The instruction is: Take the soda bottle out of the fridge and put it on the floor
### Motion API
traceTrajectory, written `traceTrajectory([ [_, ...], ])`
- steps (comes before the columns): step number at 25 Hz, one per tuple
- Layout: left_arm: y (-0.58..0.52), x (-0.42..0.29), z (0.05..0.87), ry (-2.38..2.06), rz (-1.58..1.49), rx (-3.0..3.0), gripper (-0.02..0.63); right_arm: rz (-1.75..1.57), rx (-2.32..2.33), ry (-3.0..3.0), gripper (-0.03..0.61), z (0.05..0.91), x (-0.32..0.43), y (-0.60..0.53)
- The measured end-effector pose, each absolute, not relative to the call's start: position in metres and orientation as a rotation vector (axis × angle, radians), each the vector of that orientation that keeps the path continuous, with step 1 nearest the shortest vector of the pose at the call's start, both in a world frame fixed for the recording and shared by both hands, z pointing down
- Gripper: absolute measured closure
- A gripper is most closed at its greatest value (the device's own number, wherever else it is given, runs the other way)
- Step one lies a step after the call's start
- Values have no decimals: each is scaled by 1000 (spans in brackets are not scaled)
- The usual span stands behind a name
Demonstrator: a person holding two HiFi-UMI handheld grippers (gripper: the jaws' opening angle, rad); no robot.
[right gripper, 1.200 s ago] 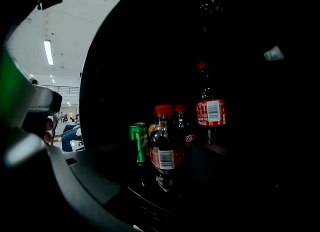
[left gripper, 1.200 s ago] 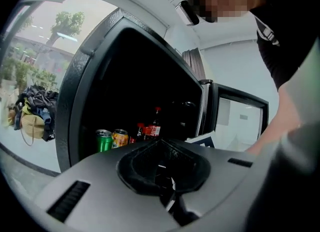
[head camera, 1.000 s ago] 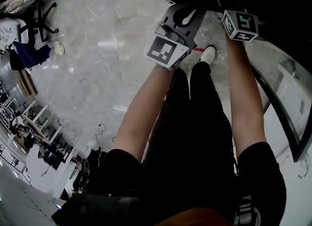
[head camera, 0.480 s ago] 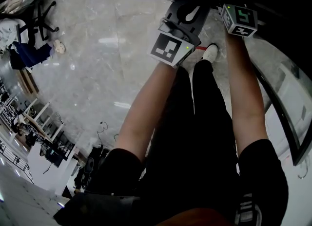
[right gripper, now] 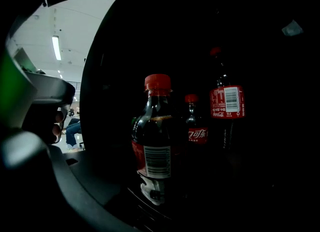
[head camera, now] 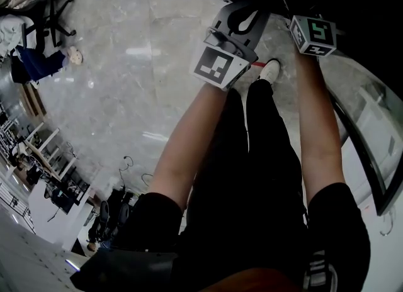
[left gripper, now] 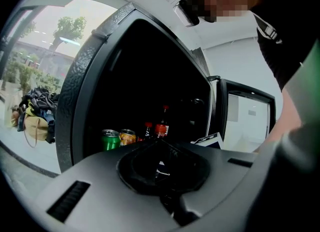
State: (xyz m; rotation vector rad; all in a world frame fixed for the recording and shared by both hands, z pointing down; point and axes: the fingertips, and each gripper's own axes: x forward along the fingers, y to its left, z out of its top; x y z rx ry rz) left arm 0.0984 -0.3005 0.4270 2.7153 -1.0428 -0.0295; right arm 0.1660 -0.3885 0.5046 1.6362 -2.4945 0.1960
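Soda bottle point(right gripper: 152, 141) inside the fridge point(left gripper: 80, 101), right between the right tongs point(right gripper: 155, 203).
They seem pinched on its base, though it's dim, ready to lift; left tongs point(left gripper: 162, 168) pressed together, empty, held clear outside.

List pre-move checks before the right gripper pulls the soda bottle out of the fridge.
1. The fridge stands open: ok.
2. Nearest soda bottle centred ahead of the right gripper: ok.
3. Right jaws closed on it: cannot tell, too dark.
4. Clearance from the small bottle and tall bottle behind: cannot tell.
5. The left gripper shut, empty, outside the fridge: ok.
6. Bare floor for set-down: ok.
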Motion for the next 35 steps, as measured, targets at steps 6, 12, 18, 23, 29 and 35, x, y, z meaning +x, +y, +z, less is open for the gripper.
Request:
traceTrajectory([
  [6,-289,90,421,-1113,-38,2711,612,136,1542,-2589,262,474,149,-369],
  [12,-264,56,413,-1229,-50,2682,612,123,1442,-2690,262,452,123,-330],
  [18,-212,3,435,-1298,-58,2642,612,146,1320,-2773,262,461,80,-265],
  [23,-164,-42,482,-1349,-35,2606,612,158,1190,-2790,262,518,41,-215],
  [29,-111,-78,566,-1413,25,2541,612,231,1079,-2807,262,622,5,-170],
  [35,-82,-79,653,-1468,52,2480,612,236,883,-2834,262,723,-14,-146],
])
